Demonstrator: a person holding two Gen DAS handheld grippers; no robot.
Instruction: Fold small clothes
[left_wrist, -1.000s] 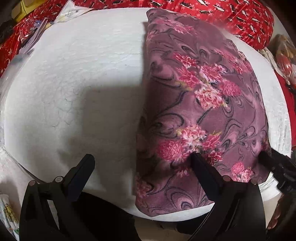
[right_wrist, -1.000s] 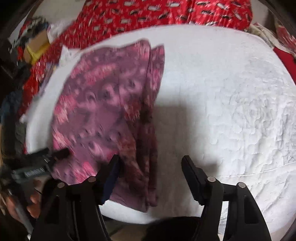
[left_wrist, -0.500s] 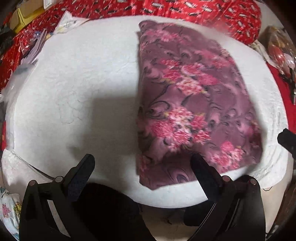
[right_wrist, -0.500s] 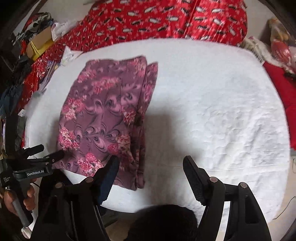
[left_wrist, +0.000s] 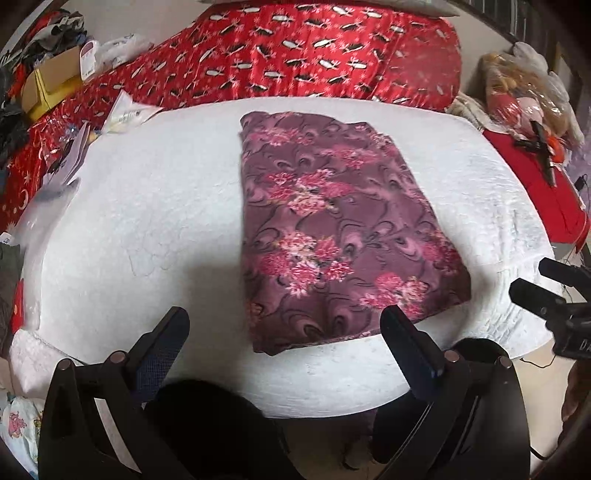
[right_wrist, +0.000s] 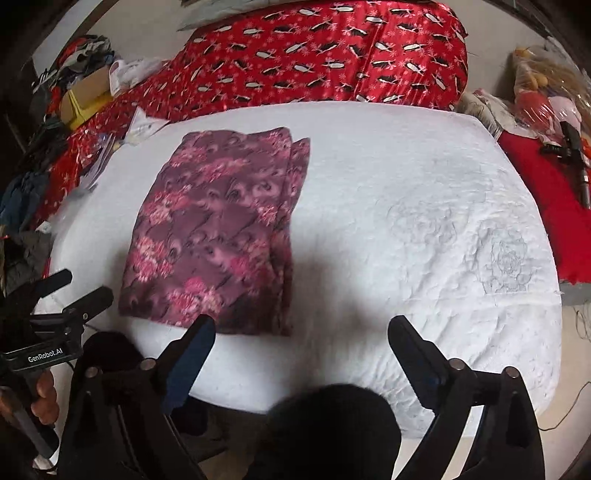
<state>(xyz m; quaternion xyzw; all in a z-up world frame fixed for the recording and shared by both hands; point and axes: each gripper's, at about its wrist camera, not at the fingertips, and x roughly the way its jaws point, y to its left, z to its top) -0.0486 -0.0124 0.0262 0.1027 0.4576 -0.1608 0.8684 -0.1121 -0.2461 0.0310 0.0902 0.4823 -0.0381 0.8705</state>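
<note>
While both your left gripper (left_wrist: 282, 332) and right gripper (right_wrist: 301, 338) hang wide open and empty, clear of the folded floral cloth (left_wrist: 332, 229) lying flat on the white quilt (right_wrist: 424, 221), take its near edge with both and fold evenly.

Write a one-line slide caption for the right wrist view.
Right gripper open above the white pad, folded floral cloth lying flat, left gripper alongside.
</note>
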